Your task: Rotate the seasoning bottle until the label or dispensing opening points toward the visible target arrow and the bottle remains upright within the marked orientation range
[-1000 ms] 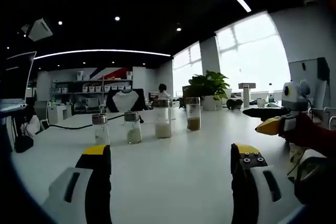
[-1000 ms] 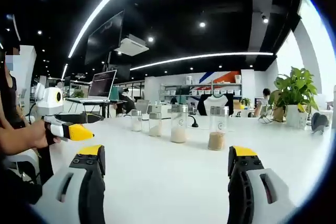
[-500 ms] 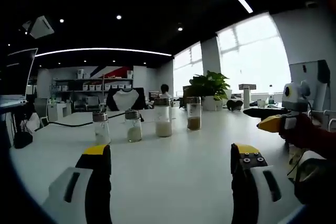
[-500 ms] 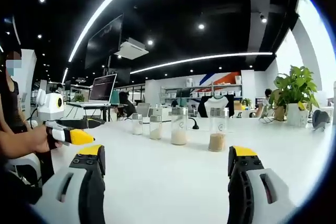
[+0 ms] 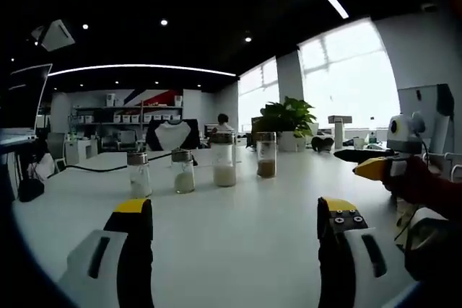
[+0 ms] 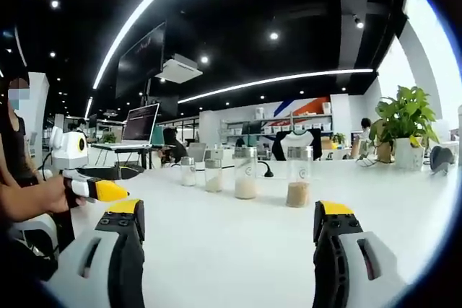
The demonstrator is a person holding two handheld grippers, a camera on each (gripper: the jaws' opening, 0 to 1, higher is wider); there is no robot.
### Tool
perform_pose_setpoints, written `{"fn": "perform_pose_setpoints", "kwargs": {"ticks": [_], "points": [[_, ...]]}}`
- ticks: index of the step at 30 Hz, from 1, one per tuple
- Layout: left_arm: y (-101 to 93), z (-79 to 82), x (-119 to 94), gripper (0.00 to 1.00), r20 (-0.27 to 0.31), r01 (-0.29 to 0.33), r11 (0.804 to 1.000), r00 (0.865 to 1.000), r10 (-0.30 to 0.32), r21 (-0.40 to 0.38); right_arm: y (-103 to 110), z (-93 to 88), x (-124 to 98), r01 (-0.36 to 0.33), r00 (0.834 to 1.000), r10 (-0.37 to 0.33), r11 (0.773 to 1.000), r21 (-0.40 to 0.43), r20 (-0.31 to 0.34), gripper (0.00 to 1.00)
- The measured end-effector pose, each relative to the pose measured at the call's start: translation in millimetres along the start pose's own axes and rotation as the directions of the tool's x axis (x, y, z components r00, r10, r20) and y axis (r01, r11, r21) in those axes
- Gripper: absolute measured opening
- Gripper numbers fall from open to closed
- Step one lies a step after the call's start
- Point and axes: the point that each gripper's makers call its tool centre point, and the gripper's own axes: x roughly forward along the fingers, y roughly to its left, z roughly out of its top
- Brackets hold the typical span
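Four clear seasoning bottles stand upright in a row on the white table (image 5: pixel 238 250). In the left gripper view they are a small one (image 5: pixel 138 175), a second small one (image 5: pixel 183 172), a taller one with pale powder (image 5: pixel 224 166) and a tall one with brown powder (image 5: pixel 266 156). The right gripper view has the same row: (image 6: pixel 188 171), (image 6: pixel 214 171), (image 6: pixel 245 174), (image 6: pixel 297 177). My left gripper (image 5: pixel 236 210) is open and well short of the row, with nothing between its jaws. So is my right gripper (image 6: pixel 229 210).
The right gripper (image 5: pixel 357 162) enters the left gripper view from the right, and the left gripper (image 6: pixel 124 181), held by a hand (image 6: pixel 36 196), enters the right gripper view from the left. A potted plant (image 5: pixel 289 117), a black cable (image 5: pixel 94 169) and a laptop (image 6: pixel 141 122) lie beyond the bottles.
Both views have shifted only slightly with the hands. The bottles stand where they stood, and both grippers stay open.
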Motion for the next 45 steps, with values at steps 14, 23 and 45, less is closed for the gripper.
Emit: {"fn": "perform_pose_setpoints", "kwargs": {"ticks": [14, 23, 45], "points": [[-1.2, -1.1, 0.1, 1.00, -0.005, 0.001, 1.000, 1.000, -0.001, 0.007, -1.3, 0.3, -0.8, -0.001, 1.000, 0.001, 1.000, 0.015, 0.005, 0.99], [-0.3, -0.6, 0.2, 1.00, -0.004, 0.001, 1.000, 1.000, -0.001, 0.003, 0.0, 0.5, -0.9, 0.000, 1.000, 0.000, 1.000, 0.011, 0.004, 0.99], [-0.2, -2.4, 1.9, 1.00, -0.012, -0.004, 1.000, 1.000, 0.004, 0.020, -2.0, -0.6, 0.2, 0.001, 1.000, -0.001, 1.000, 0.001, 0.005, 0.99]]}}
